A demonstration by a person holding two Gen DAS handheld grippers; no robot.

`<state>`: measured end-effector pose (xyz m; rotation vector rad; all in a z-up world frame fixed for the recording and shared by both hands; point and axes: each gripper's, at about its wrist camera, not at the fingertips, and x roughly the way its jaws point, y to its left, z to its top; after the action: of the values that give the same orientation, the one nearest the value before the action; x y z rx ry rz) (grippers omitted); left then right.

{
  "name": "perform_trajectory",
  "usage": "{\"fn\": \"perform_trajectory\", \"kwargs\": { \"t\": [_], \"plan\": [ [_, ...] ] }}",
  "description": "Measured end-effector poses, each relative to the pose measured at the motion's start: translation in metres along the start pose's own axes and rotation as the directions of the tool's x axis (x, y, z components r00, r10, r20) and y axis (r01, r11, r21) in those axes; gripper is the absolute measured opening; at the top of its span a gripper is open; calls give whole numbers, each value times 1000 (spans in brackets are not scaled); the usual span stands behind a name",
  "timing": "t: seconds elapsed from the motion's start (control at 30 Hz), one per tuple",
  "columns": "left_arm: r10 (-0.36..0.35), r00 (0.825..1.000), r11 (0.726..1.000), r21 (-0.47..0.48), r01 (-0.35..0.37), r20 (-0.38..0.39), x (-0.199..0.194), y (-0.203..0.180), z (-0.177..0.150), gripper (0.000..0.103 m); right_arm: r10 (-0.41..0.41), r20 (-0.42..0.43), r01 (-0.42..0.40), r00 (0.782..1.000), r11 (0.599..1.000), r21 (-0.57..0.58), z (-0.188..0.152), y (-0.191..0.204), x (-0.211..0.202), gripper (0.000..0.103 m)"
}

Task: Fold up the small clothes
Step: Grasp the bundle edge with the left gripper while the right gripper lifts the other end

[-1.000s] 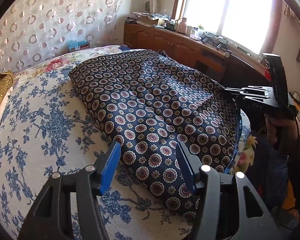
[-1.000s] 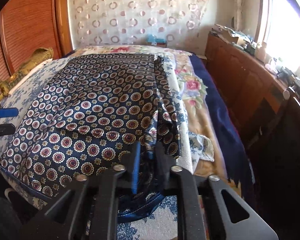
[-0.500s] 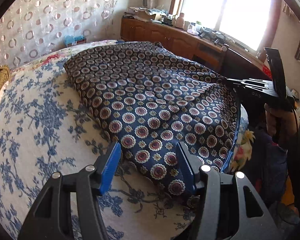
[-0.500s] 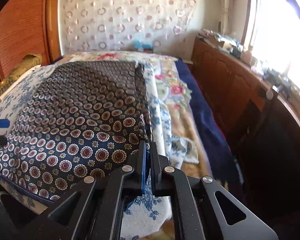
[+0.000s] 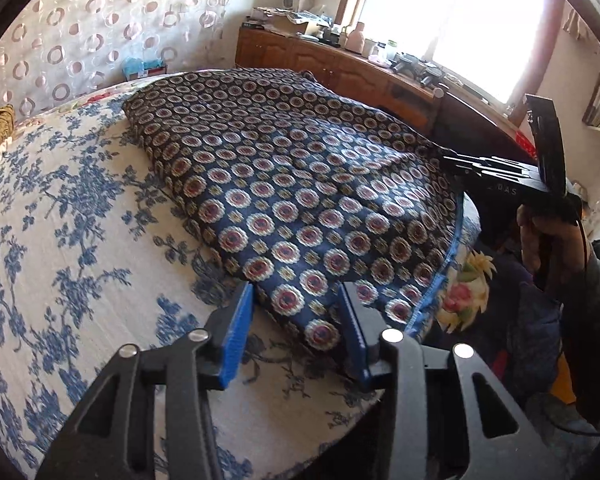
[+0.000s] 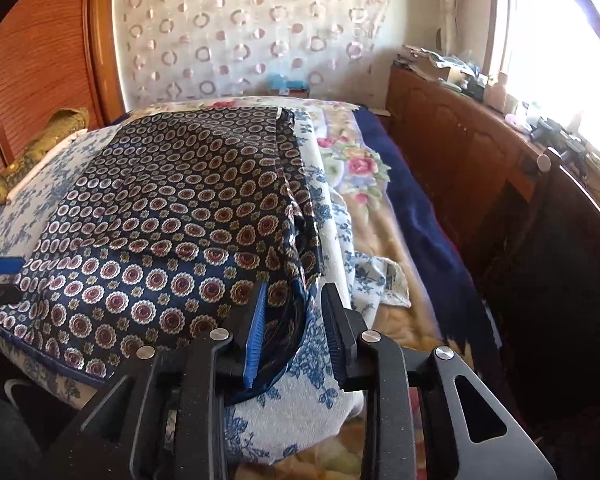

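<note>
A dark blue garment with red and cream medallions (image 5: pixel 292 184) lies spread flat on the bed; it also shows in the right wrist view (image 6: pixel 172 216). My left gripper (image 5: pixel 296 320) is open, its blue pads either side of the garment's near left corner. My right gripper (image 6: pixel 294 312) is open at the garment's near right corner, with the blue-trimmed hem lying between its fingers. The right gripper also shows at the far right of the left wrist view (image 5: pixel 500 172), held in a hand.
The bed has a white cover with blue flowers (image 5: pixel 60 240) and a floral blanket (image 6: pixel 364 168) on its right side. A wooden cabinet (image 6: pixel 460 152) with clutter runs under the window. A gold cushion (image 6: pixel 40 140) lies at the far left.
My right gripper, shut on the hem half a second ago, has opened. My left gripper stayed open and moved closer to the garment's near corner.
</note>
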<state>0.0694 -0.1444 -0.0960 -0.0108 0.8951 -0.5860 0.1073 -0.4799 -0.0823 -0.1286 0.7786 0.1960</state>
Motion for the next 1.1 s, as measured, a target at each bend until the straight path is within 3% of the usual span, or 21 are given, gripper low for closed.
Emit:
{"fn": "perform_trajectory", "kwargs": {
  "t": [0.3, 0.33, 0.37, 0.47, 0.53, 0.73, 0.8, 0.93, 1.1],
  "plan": [
    [-12, 1000, 1000, 1, 12, -19, -1, -2, -6, 38, 2, 18, -2, 1000, 1000, -2, 1, -1, -10, 29],
    [-23, 999, 1000, 13, 24, -22, -1, -4, -7, 35, 5, 24, -5, 1000, 1000, -4, 2, 1, -11, 31],
    [-22, 999, 1000, 21, 22, -25, -1, -5, -8, 23, 8, 28, -8, 1000, 1000, -5, 4, 2, -12, 33],
    [-29, 999, 999, 25, 30, -31, -1, -4, -6, 4, 17, 45, -17, 999, 1000, -13, 7, 7, -17, 38],
    [-41, 999, 999, 24, 41, -10, -5, -4, -4, 0, 31, 57, -30, 998, 999, -21, 9, 12, -21, 39],
    [-53, 993, 998, 37, 50, 101, -27, -8, 13, 0, 87, 81, -82, 993, 995, -56, 14, 32, -33, 43],
    [-61, 991, 998, 38, 57, 117, -30, -9, 22, 0, 111, 91, -105, 990, 992, -67, 15, 39, -38, 44],
    [-71, 985, 997, 45, 65, 158, -34, -10, 45, 0, 165, 98, -155, 981, 983, -97, 14, 54, -47, 59],
    [-67, 978, 997, 49, 58, 197, -35, -14, 71, 0, 199, 93, -185, 976, 973, -137, 10, 74, -55, 60]
  ]
}}
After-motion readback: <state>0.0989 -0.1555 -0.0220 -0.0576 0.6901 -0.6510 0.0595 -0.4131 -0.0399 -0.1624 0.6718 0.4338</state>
